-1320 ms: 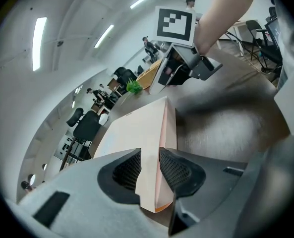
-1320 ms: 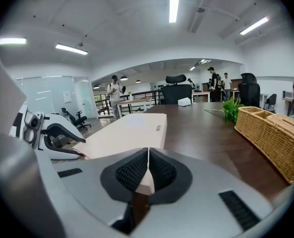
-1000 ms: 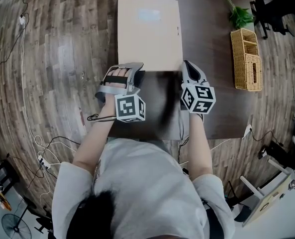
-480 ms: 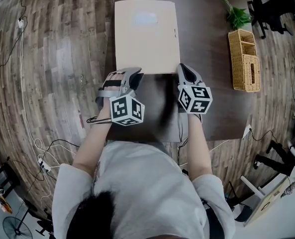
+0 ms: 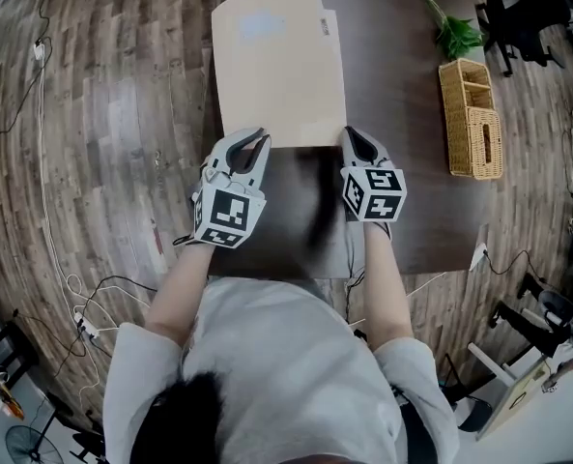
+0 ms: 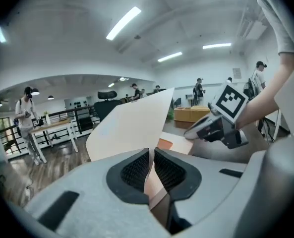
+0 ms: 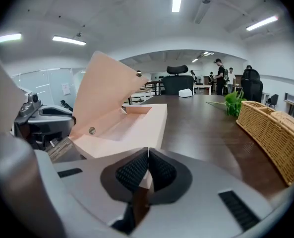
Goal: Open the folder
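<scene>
The folder point(image 5: 278, 66) is made of smooth, matt beige card. Under the folder, the table point(image 5: 426, 206) is finished in dark wood with a faint sheen. Right of the folder, a basket point(image 5: 470, 119) is woven from rough wicker. The left gripper point(image 6: 151, 155) is moulded in matt grey plastic, its pads point(image 6: 136, 170) finely gridded black.

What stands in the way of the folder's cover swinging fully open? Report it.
Nothing visible does. The left hand-held gripper pinches the raised cover, the right hand-held gripper holds the folder's base; the basket and plant sit far off to the right.
</scene>
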The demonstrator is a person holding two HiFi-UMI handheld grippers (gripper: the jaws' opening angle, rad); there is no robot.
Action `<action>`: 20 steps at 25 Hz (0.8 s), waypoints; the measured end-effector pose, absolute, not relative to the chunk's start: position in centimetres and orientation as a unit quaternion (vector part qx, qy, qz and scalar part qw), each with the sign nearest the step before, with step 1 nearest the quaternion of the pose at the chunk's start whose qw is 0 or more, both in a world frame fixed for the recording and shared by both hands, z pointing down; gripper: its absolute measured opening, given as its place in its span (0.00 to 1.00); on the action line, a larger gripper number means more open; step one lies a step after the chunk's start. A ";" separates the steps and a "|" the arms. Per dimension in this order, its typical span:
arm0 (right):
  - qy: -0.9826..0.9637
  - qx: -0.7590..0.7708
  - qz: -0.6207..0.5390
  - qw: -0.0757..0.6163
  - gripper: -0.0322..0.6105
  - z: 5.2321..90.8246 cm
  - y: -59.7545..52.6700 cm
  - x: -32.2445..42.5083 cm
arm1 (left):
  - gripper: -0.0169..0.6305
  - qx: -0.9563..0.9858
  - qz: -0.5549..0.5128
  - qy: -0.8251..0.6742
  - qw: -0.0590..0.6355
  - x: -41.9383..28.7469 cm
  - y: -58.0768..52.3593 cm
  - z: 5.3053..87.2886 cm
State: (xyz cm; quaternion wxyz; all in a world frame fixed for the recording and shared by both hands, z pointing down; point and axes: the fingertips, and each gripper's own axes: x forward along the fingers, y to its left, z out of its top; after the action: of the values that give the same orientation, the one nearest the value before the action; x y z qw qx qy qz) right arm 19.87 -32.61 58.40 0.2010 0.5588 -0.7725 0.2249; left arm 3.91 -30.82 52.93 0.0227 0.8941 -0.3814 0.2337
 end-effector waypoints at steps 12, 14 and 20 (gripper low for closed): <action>-0.773 0.557 0.219 0.209 0.07 58.4 -32.5 19.5 | 0.08 0.848 0.072 -0.500 0.160 -2.6 -30.8 50.1; -0.774 0.557 0.218 0.210 0.07 58.4 -32.5 19.3 | 0.07 0.835 0.056 -0.517 0.178 -3.8 -30.8 50.3; -0.774 0.555 0.216 0.213 0.07 58.3 -32.6 19.1 | 0.06 0.797 0.027 -0.561 0.220 -7.5 -31.1 51.0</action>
State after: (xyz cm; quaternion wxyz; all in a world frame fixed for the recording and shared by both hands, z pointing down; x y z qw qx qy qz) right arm 19.10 -32.60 58.29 0.2132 0.5553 -0.7742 0.2162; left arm -7.46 -31.11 50.96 0.2198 0.7973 -0.5614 0.0272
